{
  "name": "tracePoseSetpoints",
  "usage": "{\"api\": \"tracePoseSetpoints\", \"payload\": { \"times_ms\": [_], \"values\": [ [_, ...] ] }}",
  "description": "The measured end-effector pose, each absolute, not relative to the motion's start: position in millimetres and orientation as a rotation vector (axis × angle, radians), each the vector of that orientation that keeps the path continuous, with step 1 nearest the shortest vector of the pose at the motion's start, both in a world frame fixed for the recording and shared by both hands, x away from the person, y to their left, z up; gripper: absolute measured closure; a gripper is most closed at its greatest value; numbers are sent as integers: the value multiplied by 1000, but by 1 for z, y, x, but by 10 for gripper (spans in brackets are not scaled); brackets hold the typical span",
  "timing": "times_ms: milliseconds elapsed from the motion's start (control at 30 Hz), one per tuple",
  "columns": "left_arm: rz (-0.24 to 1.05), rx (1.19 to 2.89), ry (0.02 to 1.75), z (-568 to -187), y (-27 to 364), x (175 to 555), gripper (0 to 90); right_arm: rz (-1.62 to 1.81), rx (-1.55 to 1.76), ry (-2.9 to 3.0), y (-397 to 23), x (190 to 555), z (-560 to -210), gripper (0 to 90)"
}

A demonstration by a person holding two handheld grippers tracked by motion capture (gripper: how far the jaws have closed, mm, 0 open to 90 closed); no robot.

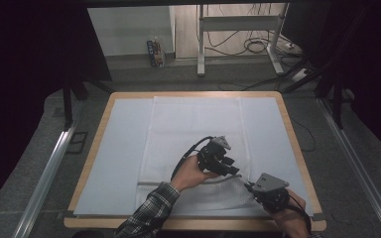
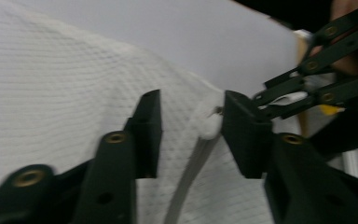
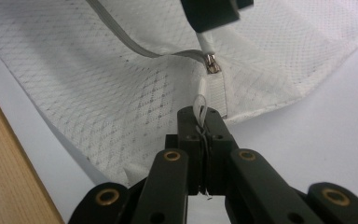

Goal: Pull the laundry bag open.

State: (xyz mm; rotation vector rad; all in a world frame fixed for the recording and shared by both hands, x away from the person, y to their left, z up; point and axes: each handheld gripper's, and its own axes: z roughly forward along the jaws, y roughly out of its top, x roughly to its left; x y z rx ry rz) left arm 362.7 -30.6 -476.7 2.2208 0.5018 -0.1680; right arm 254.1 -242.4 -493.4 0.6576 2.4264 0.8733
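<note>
A white mesh fabric cover [image 1: 193,129] lies flat on the sheet-covered table, with a grey zipper tape [image 3: 121,39] running near its front edge. My right gripper [image 3: 200,121] is shut on the small white loop tab [image 3: 199,103] at the zipper's end, by the cover's front right corner [image 1: 250,187]. The metal slider [image 3: 211,63] sits just beyond it. My left gripper [image 2: 189,107] hovers over the slider [image 1: 233,169]. Its jaws stand apart with the white zipper pull [image 2: 209,125] between them, next to the right-hand jaw.
A pale sheet [image 1: 124,148] covers the wooden table, whose edge [image 1: 92,158] shows all around and close beside my right gripper [image 3: 9,163]. Metal rails [image 1: 44,178] flank the table. A desk frame [image 1: 201,39] and cables stand on the floor behind.
</note>
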Motion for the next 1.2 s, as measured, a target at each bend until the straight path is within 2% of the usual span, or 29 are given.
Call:
{"api": "tracePoseSetpoints", "payload": {
  "times_ms": [33,100,333,700,1000,1200],
  "values": [
    [-220,2204,504,-478,-32,364,636,870,653,2427,-242,254,-493,867],
    [-241,2210,501,-479,-32,365,700,866,644,2425,-242,254,-493,867],
    [-296,2240,473,-482,-33,364,791,853,634,2419,-241,253,-493,866],
    [-353,2259,469,-484,-32,364,799,816,605,2417,-240,252,-494,865],
    [-356,2278,480,-487,-34,363,754,817,564,2415,-238,249,-493,865],
    [-381,2274,468,-486,-32,363,805,803,566,2423,-238,250,-495,865]
  ]
}}
